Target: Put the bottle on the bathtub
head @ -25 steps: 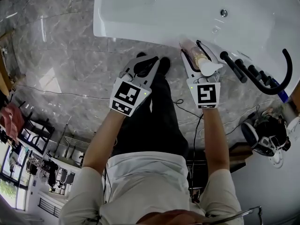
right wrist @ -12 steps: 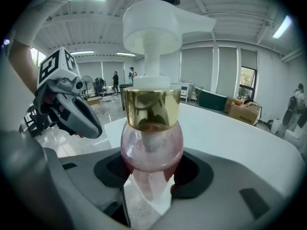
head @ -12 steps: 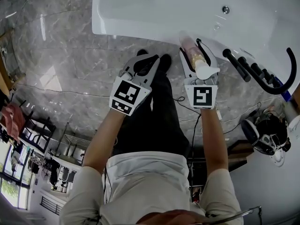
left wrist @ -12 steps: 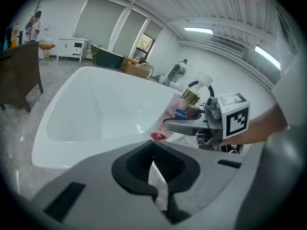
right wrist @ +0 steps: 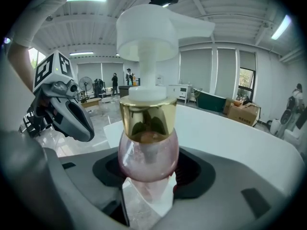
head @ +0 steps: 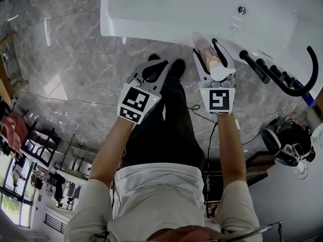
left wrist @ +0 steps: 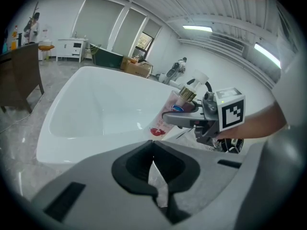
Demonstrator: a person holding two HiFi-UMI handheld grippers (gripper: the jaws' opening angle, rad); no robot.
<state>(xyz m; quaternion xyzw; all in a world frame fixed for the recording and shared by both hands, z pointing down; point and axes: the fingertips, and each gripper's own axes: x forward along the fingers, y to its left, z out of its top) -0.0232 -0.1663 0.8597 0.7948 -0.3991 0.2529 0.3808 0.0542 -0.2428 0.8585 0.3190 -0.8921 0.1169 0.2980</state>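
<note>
Overhead, the head view shows only the white pump and gold collar of the bottle [head: 211, 62] clearly; its pink body is foreshortened between the 2 jaws of the right gripper [head: 206, 47], and whether its base touches the rim of the bathtub [head: 151, 9] cannot be told from there. The right gripper view fills that gap in part: the jaws are clamped on the bottle [right wrist: 148, 147] at its rounded pink shoulder just under the collar, the pump rising above, but everything lower is cut off behind the right gripper [right wrist: 148, 175]. The left gripper view alone gives the side: the bottle [left wrist: 173, 108] held tilted, pump away from the tub, its labelled lower end over the near edge of the bathtub [left wrist: 96, 114], contact unclear. That view also shows the left gripper [left wrist: 153, 152] with its jaws closed together on nothing. In the head view the left gripper [head: 157, 67] hangs beside the right one, over the grey marble floor [head: 65, 59].
</note>
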